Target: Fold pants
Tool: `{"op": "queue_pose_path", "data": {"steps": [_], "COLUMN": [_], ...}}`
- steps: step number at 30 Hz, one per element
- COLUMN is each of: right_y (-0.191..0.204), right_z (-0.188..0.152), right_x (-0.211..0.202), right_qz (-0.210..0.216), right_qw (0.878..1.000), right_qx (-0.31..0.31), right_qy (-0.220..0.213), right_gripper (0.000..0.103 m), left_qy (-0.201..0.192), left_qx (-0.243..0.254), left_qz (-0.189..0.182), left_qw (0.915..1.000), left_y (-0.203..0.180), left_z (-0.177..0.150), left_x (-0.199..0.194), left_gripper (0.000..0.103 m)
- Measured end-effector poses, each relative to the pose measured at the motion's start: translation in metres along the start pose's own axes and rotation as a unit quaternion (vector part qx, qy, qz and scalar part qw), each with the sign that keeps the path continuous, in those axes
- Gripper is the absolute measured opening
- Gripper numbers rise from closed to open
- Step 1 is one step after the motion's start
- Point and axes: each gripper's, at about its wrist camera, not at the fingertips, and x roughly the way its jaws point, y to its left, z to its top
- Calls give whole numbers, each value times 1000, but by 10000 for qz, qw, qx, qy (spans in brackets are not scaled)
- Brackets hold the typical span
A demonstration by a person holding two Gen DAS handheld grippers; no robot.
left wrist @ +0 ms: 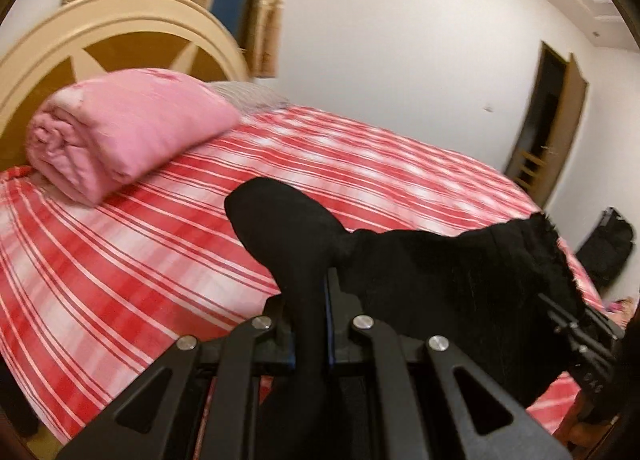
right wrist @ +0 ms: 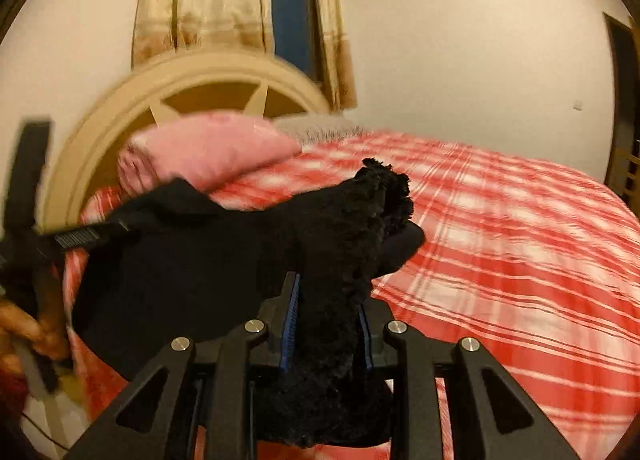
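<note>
Black pants point(left wrist: 460, 272) hide both grippers' clamped jaws above the bed point(left wrist: 120, 260)

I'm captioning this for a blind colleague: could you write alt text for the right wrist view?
The right gripper is shut on a bunched, fuzzy edge of black pants, held above a bed with a red-and-white plaid sheet. The left gripper grips the fabric's other end at far left; a folded pink blanket lies by the headboard.

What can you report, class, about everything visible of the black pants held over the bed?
The black pants are soft, dark fabric with a fuzzy, fleecy inner face and a frayed-looking edge. They are bunched and slung between the left gripper and right gripper, both sets of jaws clamped on cloth, above the red-and-white plaid bedsheet.
</note>
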Motion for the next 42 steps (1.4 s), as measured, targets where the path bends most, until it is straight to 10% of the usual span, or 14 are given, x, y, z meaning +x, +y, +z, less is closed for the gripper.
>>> {"op": "queue_pose_path", "data": {"steps": [6, 11, 16, 24, 42], "right_y": [-23, -40, -41, 15, 32], "right_z": [-28, -29, -27, -34, -66], "right_x": [73, 61, -2, -12, 16], "right_qz": [-210, -214, -863, -454, -941], "right_qw": [9961, 9952, 9927, 9984, 9910], "right_qx": [180, 380, 844, 272, -222], "right_qy": [836, 879, 68, 180, 925], "right_gripper": [46, 62, 62, 49, 60], "left_qy": [918, 1002, 815, 530, 998], "left_qx": [34, 60, 416, 658, 419], "left_qz": [633, 1242, 1762, 1703, 1573], "left_qw": [9938, 9872, 9801, 9818, 9816], "left_y": [38, 53, 55, 27, 26], "left_z": [-31, -51, -46, -52, -91], "left_x": [80, 95, 74, 38, 54], "left_gripper": [13, 63, 82, 83, 94]}}
